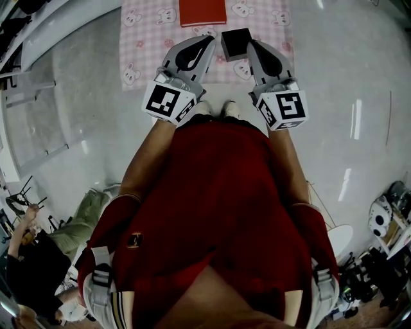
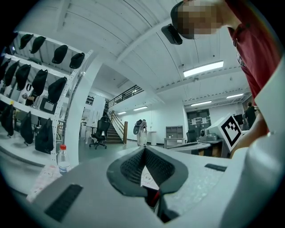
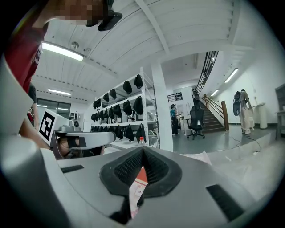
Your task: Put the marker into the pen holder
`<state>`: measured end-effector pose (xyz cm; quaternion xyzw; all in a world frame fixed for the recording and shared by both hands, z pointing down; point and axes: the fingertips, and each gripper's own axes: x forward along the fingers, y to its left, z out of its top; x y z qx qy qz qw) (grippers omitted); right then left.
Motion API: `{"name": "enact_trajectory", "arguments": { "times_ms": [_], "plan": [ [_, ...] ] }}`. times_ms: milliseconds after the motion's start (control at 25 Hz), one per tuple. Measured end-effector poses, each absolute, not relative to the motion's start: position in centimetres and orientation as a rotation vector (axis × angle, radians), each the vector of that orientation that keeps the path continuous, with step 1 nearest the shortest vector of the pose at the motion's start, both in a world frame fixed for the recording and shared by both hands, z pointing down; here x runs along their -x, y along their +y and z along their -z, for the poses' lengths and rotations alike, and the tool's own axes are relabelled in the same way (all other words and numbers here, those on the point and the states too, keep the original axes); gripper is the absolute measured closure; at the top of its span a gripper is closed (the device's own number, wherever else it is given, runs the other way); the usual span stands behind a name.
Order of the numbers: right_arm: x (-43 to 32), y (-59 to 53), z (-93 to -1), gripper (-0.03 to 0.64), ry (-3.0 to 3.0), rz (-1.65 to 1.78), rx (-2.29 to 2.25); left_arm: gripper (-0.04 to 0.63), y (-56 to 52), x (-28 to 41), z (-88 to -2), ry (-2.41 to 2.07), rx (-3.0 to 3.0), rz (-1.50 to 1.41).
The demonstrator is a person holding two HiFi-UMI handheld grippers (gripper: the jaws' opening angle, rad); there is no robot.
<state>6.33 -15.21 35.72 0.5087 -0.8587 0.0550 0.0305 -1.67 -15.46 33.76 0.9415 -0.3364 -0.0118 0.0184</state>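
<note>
Nearest the head camera, the lower frame is filled by a red shirt [image 1: 212, 212]. Beyond it, the left gripper [image 1: 209, 40] and the right gripper [image 1: 252, 45] are held side by side, pointed forward and level. Both pairs of jaws are closed tip to tip, and nothing is gripped between them. Further out, a pink checked cloth [image 1: 144, 38] is spread on a pale surface [image 1: 334, 58]. The black pen holder [image 1: 236, 44] is set on the cloth and is seen between the two gripper tips. A red flat object [image 1: 202, 11] lies beyond the holder. The marker cannot be made out in any view.
</note>
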Motion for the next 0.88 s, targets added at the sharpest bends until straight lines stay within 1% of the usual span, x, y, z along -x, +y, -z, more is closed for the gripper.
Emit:
{"name": "enact_trajectory", "arguments": {
  "times_ms": [880],
  "plan": [
    [-7.5, -13.7, -35.4, 0.618, -2.608, -0.172, -1.631, 0.589, -14.1, 1.5, -33.0, -1.024, -2.937, 0.063]
  ]
}}
